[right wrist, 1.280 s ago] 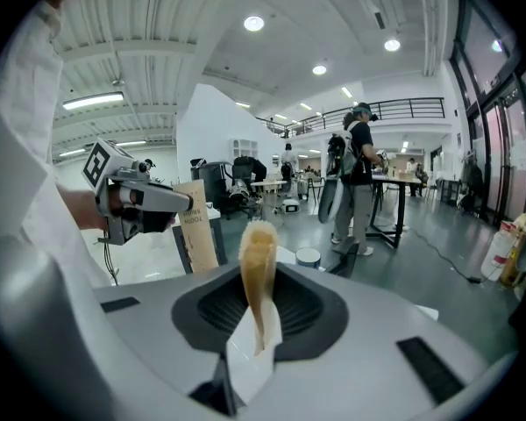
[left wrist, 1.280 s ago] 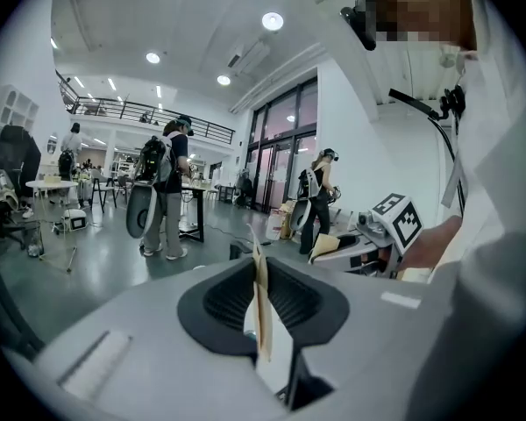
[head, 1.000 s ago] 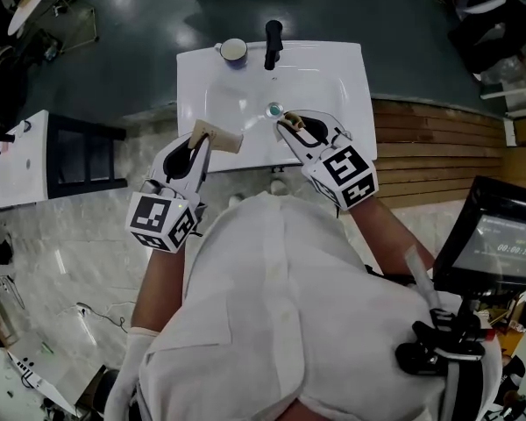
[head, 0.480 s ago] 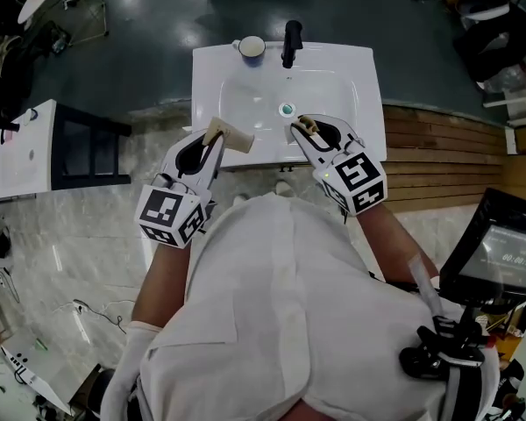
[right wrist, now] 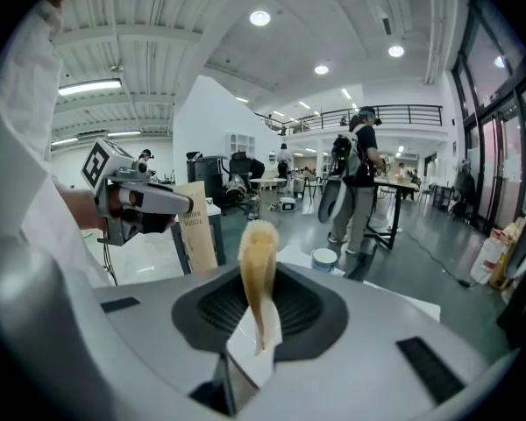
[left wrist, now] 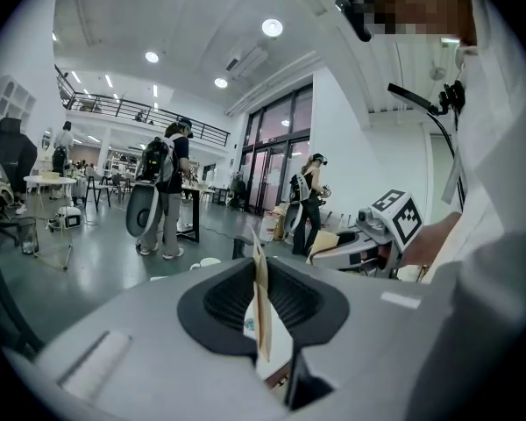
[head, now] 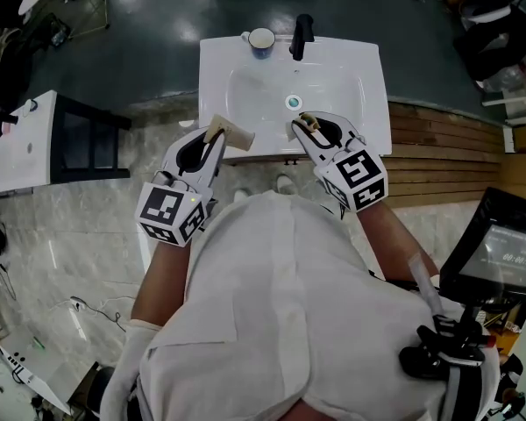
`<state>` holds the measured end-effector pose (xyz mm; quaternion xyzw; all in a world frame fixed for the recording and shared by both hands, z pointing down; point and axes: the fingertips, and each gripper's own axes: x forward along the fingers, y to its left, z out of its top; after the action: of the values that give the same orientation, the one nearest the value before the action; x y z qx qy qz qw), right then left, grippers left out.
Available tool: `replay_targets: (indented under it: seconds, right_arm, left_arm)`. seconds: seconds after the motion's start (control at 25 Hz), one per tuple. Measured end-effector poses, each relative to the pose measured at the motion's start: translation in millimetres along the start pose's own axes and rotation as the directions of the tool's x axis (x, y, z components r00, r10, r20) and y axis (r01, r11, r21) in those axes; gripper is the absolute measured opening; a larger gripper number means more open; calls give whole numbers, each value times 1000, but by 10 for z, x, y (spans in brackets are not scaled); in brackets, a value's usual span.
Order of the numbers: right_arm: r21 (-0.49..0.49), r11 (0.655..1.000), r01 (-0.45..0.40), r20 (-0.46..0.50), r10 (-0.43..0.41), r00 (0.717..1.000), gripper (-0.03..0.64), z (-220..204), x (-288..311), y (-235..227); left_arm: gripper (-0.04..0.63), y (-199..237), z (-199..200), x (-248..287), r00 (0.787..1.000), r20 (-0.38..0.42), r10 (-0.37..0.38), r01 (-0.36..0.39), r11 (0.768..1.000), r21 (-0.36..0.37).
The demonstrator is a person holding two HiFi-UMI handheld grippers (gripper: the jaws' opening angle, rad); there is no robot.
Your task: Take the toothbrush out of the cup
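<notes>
The right hand-held gripper [head: 303, 126] has its jaws drawn narrow onto the toothbrush [right wrist: 259, 266], which is clear of the cup [head: 261, 39] standing on the sink's [head: 359, 103] back rim beside the tap [head: 302, 32]. The brush's long axis runs roughly upright between the jaws, bristle head on top. Its slim handle could pivot or slip in that grip and drop. The left hand-held gripper [head: 212, 140] pinches a flat card box [left wrist: 261, 310] by its edge.

The white rectangular washbasin [head: 245, 86] looks glossy, like glazed ceramic. The flat tan box [head: 232, 134] is matt cardboard; the pale tan toothbrush [right wrist: 259, 261] looks matt, with fuzzy bristles
</notes>
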<state>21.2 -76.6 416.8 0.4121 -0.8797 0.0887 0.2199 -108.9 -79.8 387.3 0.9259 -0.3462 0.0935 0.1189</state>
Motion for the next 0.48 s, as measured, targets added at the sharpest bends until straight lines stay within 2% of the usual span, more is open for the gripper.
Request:
replay_targets:
  seconds: [0.48]
  right_arm:
    - [-7, 1000, 12, -23, -12, 1000, 66, -36, 204, 421]
  left_arm:
    - [48, 172, -155, -341, 1000, 9, -27, 27, 1000, -13]
